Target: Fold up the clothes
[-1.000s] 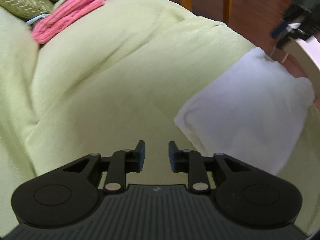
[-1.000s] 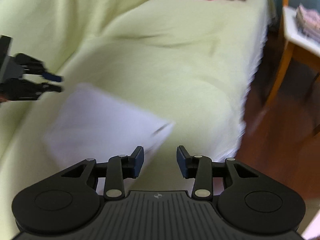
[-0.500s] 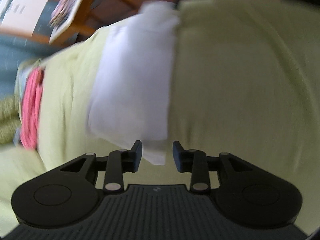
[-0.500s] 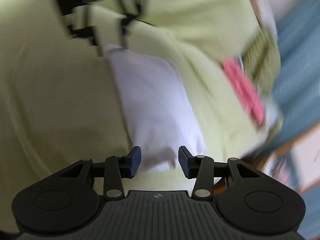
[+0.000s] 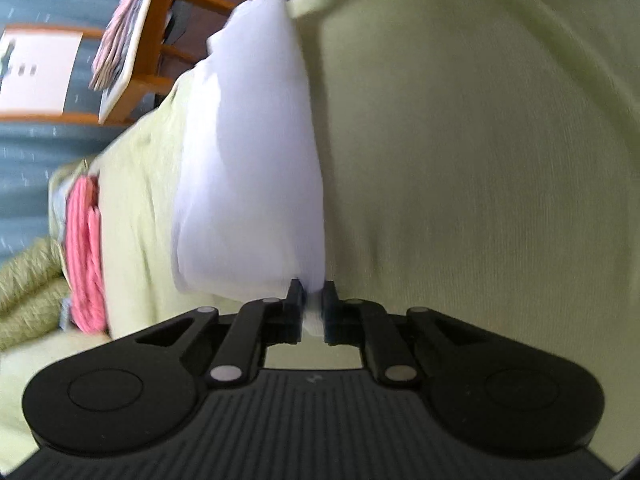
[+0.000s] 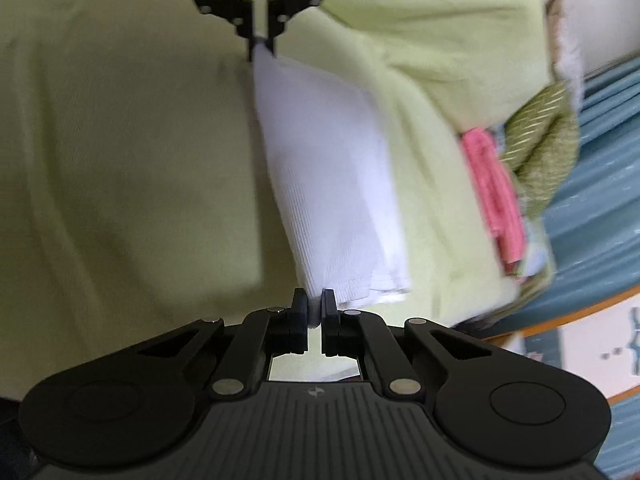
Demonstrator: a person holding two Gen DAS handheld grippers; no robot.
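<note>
white folded garment [image 5: 248, 168] [image 6: 332, 184] | ribbed knit, layered edges visible | stretched lengthwise over the pale green bed cover [image 5: 480, 160], one long edge raised | both ends pinched between fingers [image 5: 295, 300]

Between the closed jaws of the right gripper [image 6: 314, 307] sits a white garment [image 6: 336, 184] of finely ribbed, matt knit cloth. The gripper's fingers [image 6: 299, 312] are matt black plastic with dull metal pins. Beneath lies a pale green bedcover [image 6: 120, 168], soft and matt. Right of the jaws, pink clothes [image 6: 496, 196] look ribbed.
</note>
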